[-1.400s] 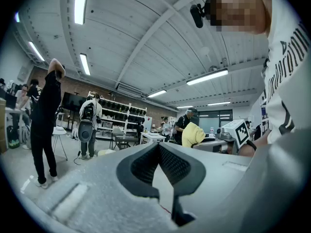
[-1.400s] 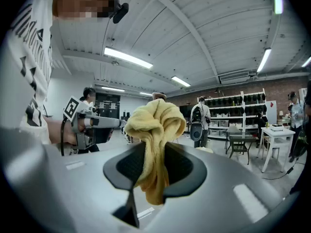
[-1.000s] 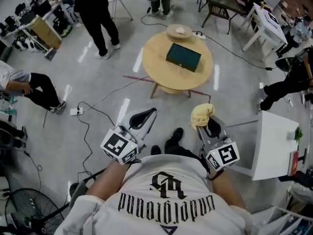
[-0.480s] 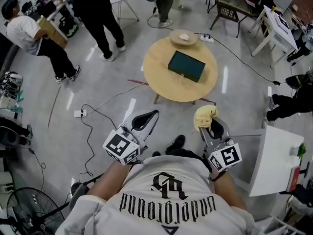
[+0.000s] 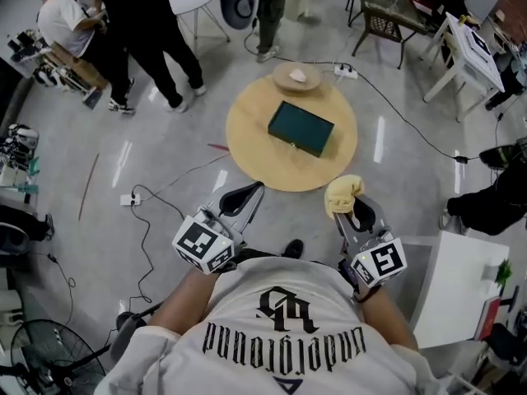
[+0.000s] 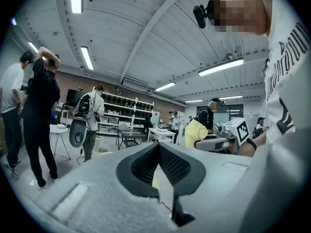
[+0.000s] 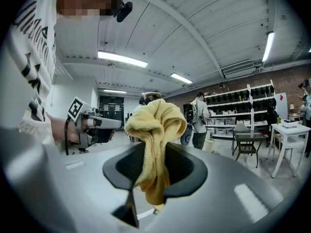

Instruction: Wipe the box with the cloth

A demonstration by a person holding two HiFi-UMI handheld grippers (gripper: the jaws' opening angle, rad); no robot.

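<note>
A dark green box lies on the round wooden table ahead of me in the head view. My right gripper is shut on a bunched yellow cloth, which bulges above the jaws and hangs between them in the right gripper view. My left gripper is shut and holds nothing; its black pads meet at the tip. Both grippers are held level over the floor, just short of the table's near edge.
A shallow wooden dish with something pale in it sits at the table's far edge. Cables run over the floor to the left. People stand at the back left. A white table stands at my right.
The table and box have come closer in the head view as I walked toward them. Both grippers keep the same pose before my body, the cloth still held.
</note>
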